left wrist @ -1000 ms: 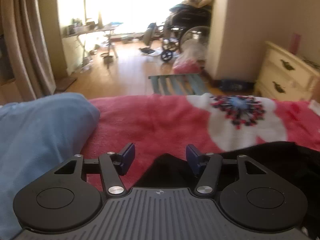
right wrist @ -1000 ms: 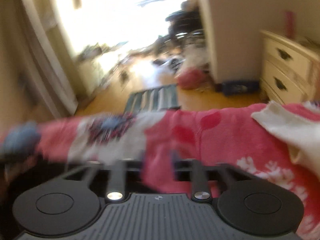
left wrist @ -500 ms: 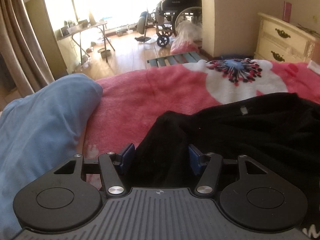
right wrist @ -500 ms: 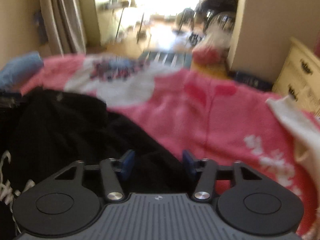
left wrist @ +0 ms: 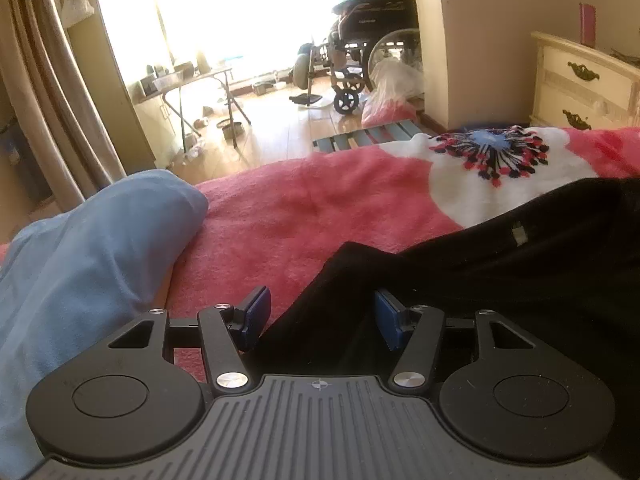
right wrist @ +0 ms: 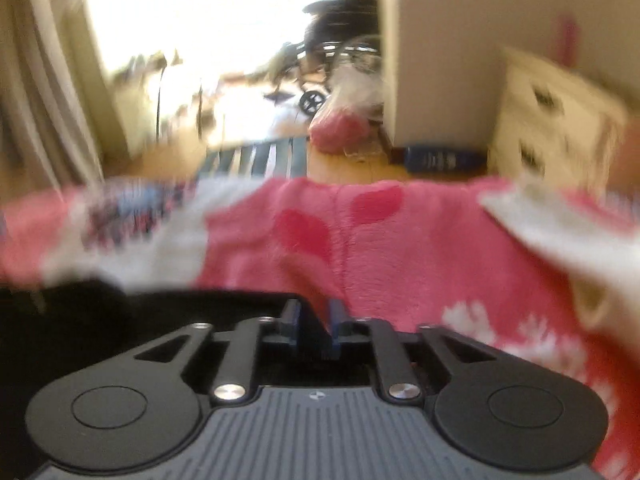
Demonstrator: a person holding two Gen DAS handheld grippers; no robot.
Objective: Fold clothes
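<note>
The left claw (left wrist: 320, 316) gapes over the crumpled black cloth garment (left wrist: 500, 264) on the pink floral bed blanket (left wrist: 304, 208), while the right claw (right wrist: 315, 330) pinches its near edge.

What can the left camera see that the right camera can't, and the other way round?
Only the left wrist view shows the blue pillow and the left gripper, open around a corner of the black garment.

Only the right wrist view shows the white cloth, the dark blue box on the floor, and the right gripper, nearly shut on the garment's edge; blur hides the contact.

Both show the pink floral blanket, wheelchair, cream dresser and black garment.
</note>
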